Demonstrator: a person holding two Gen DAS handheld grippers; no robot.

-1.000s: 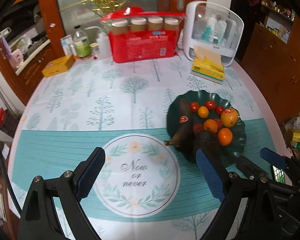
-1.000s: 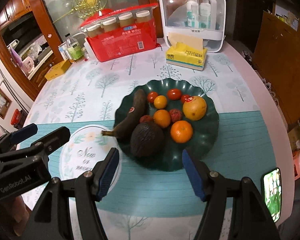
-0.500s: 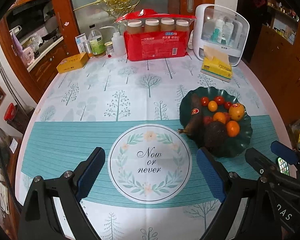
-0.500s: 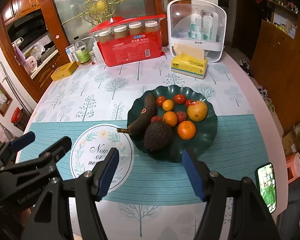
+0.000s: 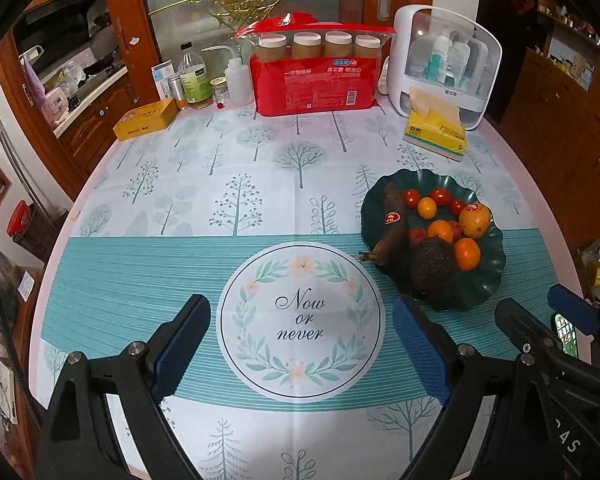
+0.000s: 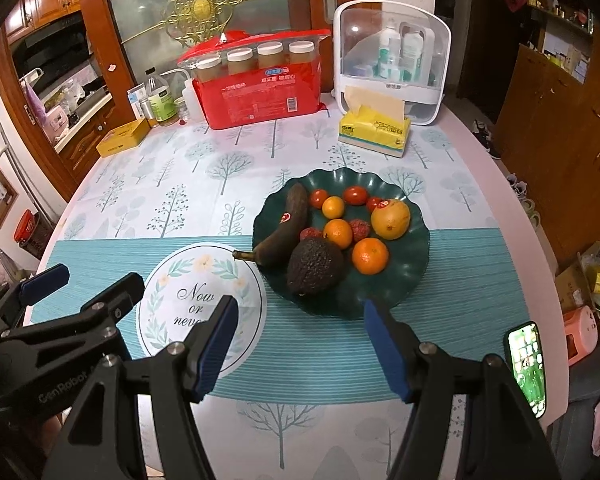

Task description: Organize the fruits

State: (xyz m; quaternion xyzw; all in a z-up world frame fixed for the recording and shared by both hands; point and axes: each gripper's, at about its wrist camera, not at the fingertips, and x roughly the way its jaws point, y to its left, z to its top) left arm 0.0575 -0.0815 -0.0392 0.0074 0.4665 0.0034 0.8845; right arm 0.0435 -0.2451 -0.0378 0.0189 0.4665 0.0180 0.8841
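A round tabletop (image 6: 452,152) under a tree-print cloth carried everything, and a dark green scalloped plate (image 6: 414,264) toward its right side held all the fruit. Both tools hung above the near edge with nothing in them: the left gripper (image 5: 300,354) had its jaws wide apart over a printed "Now or never" circle (image 5: 300,320), and the right gripper (image 6: 300,346) had its jaws equally spread just short of the plate. Along the far edge stood a red pack of disposable cups (image 6: 260,96), a white cosmetics caddy (image 6: 392,60) and a yellow tissue pack (image 6: 374,130), all well apart from the plate. A lit phone (image 6: 526,366) lay near the right rim. On the plate, the blackened banana (image 6: 286,226) looked very ripe, so probably soft and easily bruised; mid-body seemed the safest hold. The bumpy avocado (image 6: 314,266) touched it and sat nearest the jaws, likely firm enough for a grip across its width. A yellow-orange citrus with a sticker (image 6: 390,218) and a mandarin (image 6: 370,256) seemed round and apt to roll. The cherry tomatoes (image 6: 355,195) were smallest, crowded between neighbours, and would likely need a light squeeze.
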